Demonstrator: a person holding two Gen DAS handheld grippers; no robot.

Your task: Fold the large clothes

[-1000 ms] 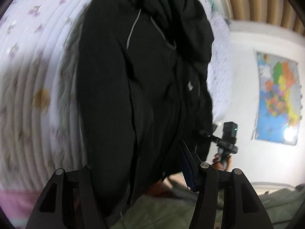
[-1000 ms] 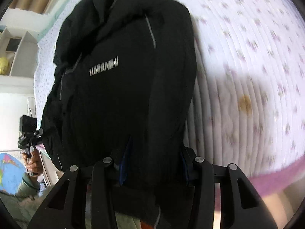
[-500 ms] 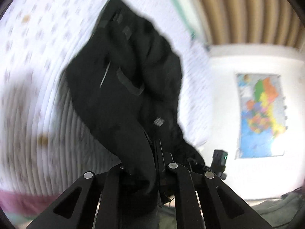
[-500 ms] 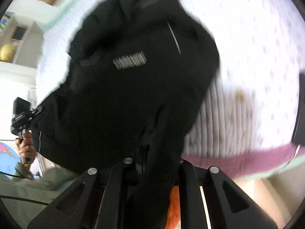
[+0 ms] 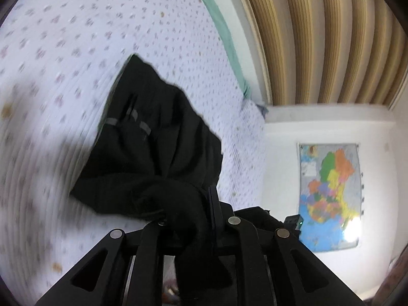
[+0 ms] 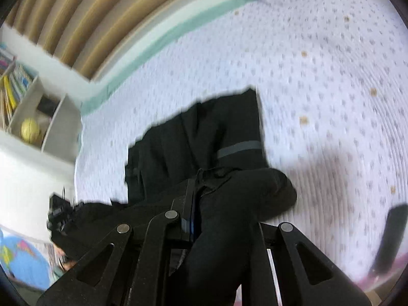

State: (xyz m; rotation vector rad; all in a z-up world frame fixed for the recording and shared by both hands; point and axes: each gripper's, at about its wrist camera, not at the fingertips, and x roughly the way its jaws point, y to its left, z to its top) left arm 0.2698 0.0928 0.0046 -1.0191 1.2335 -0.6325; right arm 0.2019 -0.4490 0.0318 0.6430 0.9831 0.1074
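A black jacket (image 5: 153,153) with grey reflective strips lies on a white bed with small purple flowers (image 5: 63,51). My left gripper (image 5: 190,209) is shut on a bunched edge of the jacket, which drapes over and between its fingers. In the right wrist view the jacket (image 6: 204,140) spreads ahead on the bed (image 6: 331,76). My right gripper (image 6: 204,199) is shut on another bunch of the same jacket, and black cloth hangs over its right finger. Both views are blurred by motion.
A colourful map (image 5: 329,199) hangs on the white wall to the right. Wooden slats (image 5: 318,38) run behind the bed. A white shelf with books and a yellow ball (image 6: 30,130) stands at the left. A dark object (image 6: 390,237) shows at the right edge.
Both grippers went from open around the hanging jacket to shut on it. They have swung the jacket forward, so its far part now lies lower and flatter on the bed.
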